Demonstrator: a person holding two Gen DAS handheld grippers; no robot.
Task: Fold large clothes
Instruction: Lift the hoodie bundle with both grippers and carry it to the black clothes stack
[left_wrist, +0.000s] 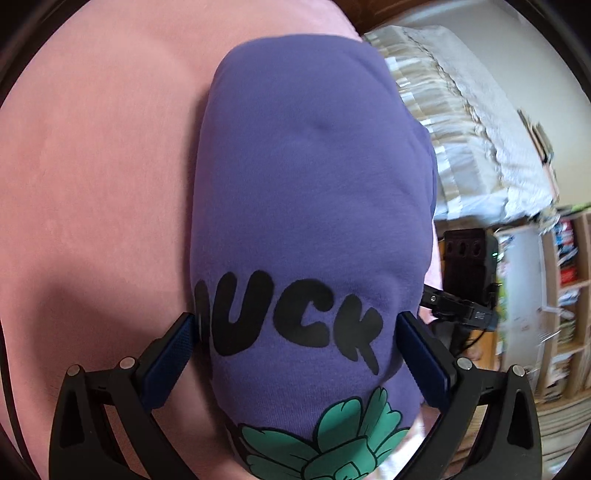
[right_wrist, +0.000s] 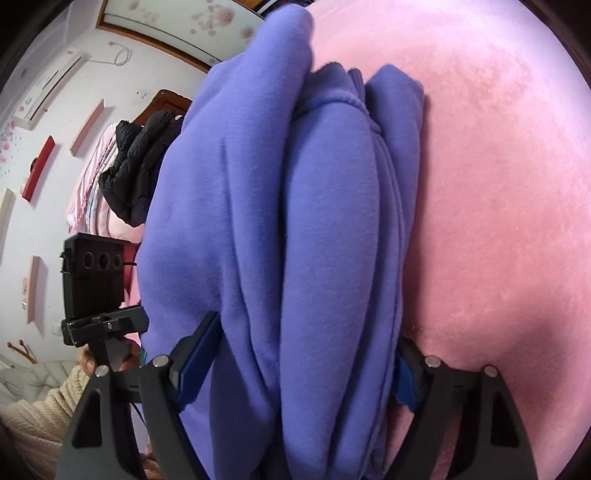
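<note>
**Folded purple sweatshirt, both grippers astride the bundle — notes for the squeeze and lift**

- Item: purple sweatshirt (left_wrist: 310, 206), folded into a thick bundle with black lettering and a green print on top, lying on the pink blanket (left_wrist: 92, 166).
- Left gripper (left_wrist: 297, 332): my fingers (left_wrist: 173, 354) stand wide, one at each side of the printed end. The pads look to be touching the cloth, but I can't confirm they are pressing.
- Right gripper (right_wrist: 308, 354): fingers wide, straddling the stacked layers at the other side; the pads sit against the outer folds, and I can't tell how firmly.
- Other: the person's hand (right_wrist: 92, 360) and cream sleeve (right_wrist: 40, 402) show behind the left rig.

Handling advice, as I judge it: close both sides evenly so every layer is caught, especially the loose ribbed edge (right_wrist: 354, 99) at the far end. Keep the two grippers level with each other, lift together, and avoid twisting, or the fold will slump open.
</note>
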